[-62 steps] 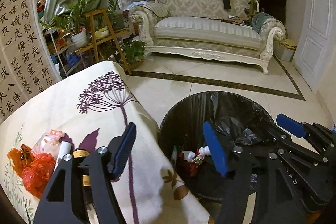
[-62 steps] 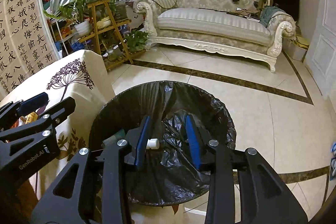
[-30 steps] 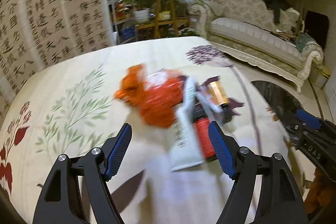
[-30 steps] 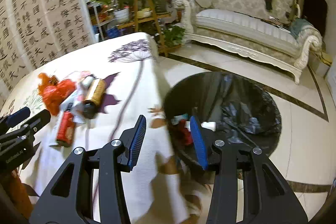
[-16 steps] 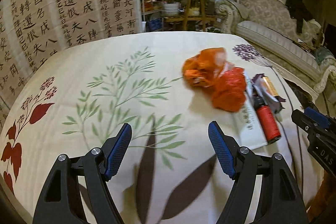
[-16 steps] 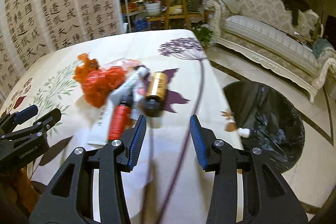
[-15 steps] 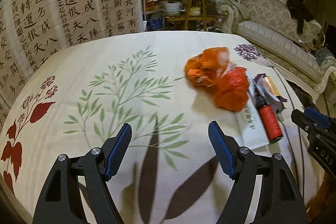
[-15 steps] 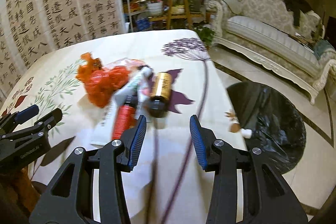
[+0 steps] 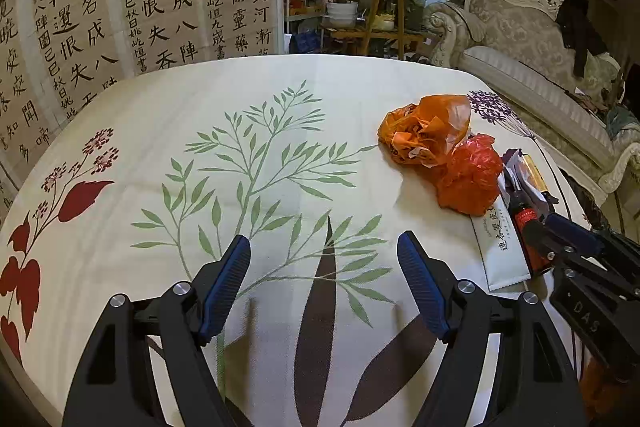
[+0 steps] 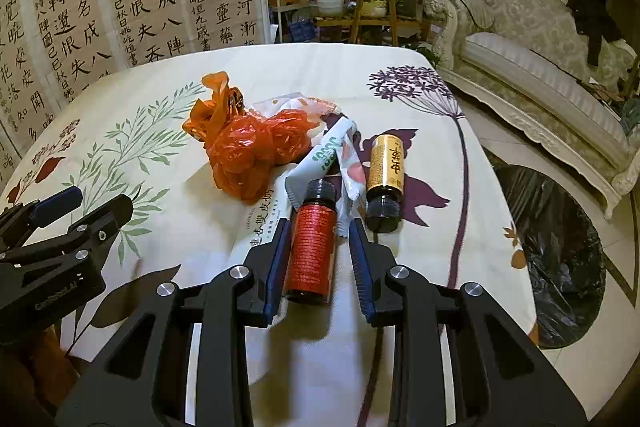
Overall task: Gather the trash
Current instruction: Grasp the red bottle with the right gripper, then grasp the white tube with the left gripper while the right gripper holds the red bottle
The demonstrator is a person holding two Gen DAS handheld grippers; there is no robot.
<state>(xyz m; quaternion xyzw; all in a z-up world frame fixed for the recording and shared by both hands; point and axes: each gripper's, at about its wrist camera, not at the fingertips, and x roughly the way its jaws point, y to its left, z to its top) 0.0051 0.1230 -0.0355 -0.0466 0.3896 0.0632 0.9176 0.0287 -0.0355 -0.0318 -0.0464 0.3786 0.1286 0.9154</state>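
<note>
R hand-held gripper [image 10: 316, 247]: jaws closing, red bottle [image 10: 310, 247] lying between them on worktop [image 10: 400, 347], pads not yet pressing. Grip mid-body, square to its axis, so it won't roll out. Gold bottle [image 10: 386, 169] just right. L hand-held gripper [image 9: 324, 283] apart, empty.

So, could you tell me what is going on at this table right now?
A person is clearing trash from the table with two handheld grippers. The right gripper is closing around the red-labelled bottle, which lies between its jaws, not yet pinched. The left gripper is open over bare cloth. The orange plastic bags, gold-labelled bottle and wrappers remain. The black-lined bin waits beside the table.
</note>
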